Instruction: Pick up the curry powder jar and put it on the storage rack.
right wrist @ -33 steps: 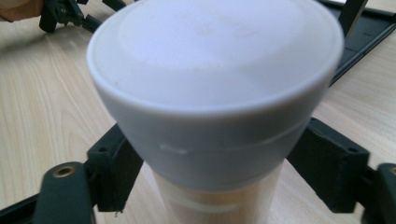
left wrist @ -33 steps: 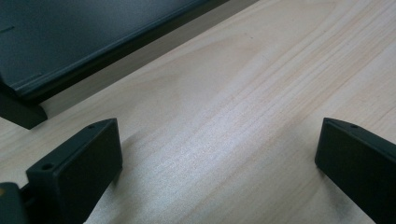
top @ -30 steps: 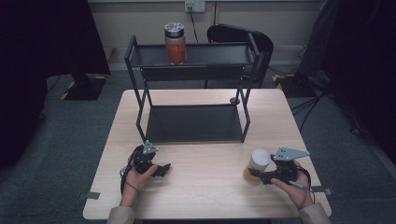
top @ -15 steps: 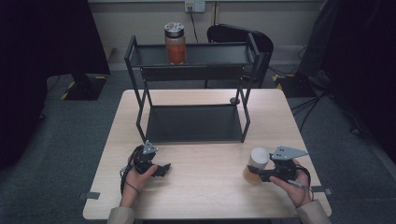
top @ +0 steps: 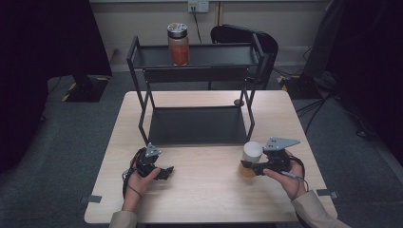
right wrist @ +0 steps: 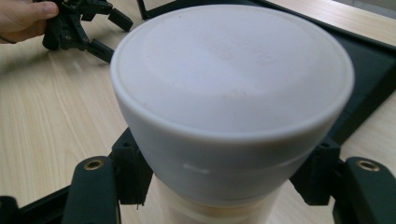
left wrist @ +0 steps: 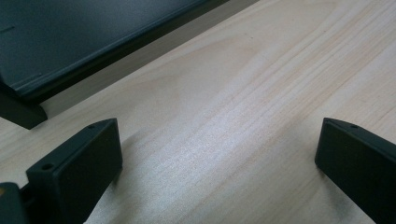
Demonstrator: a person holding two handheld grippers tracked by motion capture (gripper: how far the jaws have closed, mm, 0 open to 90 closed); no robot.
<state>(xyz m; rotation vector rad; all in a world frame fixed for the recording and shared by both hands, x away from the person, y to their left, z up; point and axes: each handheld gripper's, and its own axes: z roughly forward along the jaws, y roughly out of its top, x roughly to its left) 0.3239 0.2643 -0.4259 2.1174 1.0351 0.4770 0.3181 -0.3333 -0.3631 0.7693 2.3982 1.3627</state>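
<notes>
While the right tongs (top: 248,167) squeeze the white-lidded jar (top: 250,158) just under its lid, the jar could tip or slip out. Far to their side, the left tongs (top: 164,172) sit wide open over bare worktop (top: 204,190). Just past both stands the black shelf (top: 197,124).

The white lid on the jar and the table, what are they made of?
The white lid looks like smooth matte plastic: even colour, rounded moulded rim, soft sheen. The table looks like pale wood, or a wood-look layer: long grain streaks run across it. Which, I cannot tell.
</notes>
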